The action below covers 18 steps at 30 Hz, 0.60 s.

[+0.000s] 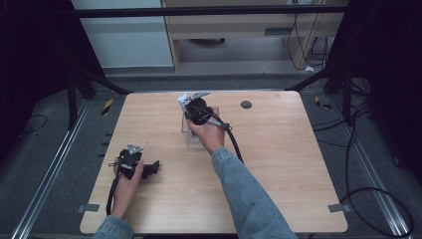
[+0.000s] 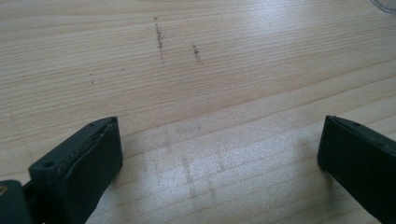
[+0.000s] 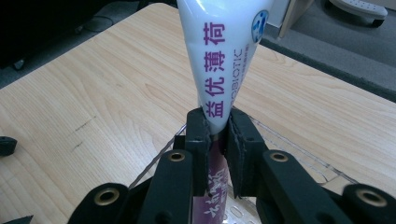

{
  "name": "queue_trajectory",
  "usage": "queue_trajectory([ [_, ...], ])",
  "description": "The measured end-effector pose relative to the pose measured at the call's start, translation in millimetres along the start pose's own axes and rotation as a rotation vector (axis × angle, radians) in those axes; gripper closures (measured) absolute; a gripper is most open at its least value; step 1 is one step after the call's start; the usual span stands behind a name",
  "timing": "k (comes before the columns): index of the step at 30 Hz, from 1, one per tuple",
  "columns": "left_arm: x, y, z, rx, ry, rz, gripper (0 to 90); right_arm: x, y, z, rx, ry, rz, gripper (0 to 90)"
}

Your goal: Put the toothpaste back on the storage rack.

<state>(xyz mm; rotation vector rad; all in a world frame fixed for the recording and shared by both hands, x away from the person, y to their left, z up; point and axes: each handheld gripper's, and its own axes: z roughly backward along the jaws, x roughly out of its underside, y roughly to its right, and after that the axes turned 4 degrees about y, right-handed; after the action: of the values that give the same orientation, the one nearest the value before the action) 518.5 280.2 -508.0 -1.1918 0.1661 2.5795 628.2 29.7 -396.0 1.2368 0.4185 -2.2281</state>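
My right gripper is shut on a white tube printed with purple characters, pinching it where the white part meets a purple lower part. The tube stands upright, its lower end inside a clear plastic container. In the high view the right gripper is over this container at the table's back middle, with the tube's white end poking up. My left gripper rests low at the front left, jaws wide open with only bare wood between them.
A small black round disc lies on the wooden table to the right of the container. Cables run over the floor at right. Faint dark scuff marks show on the wood ahead of the left gripper.
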Motion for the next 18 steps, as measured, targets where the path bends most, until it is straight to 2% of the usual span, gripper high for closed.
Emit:
queue_trajectory([
  [18, 0.0, 0.0, 0.0, 0.0, 0.0, 0.0, 0.0, -0.4, 0.6, 1.5, -0.003, -0.001, -0.008, 74.2],
])
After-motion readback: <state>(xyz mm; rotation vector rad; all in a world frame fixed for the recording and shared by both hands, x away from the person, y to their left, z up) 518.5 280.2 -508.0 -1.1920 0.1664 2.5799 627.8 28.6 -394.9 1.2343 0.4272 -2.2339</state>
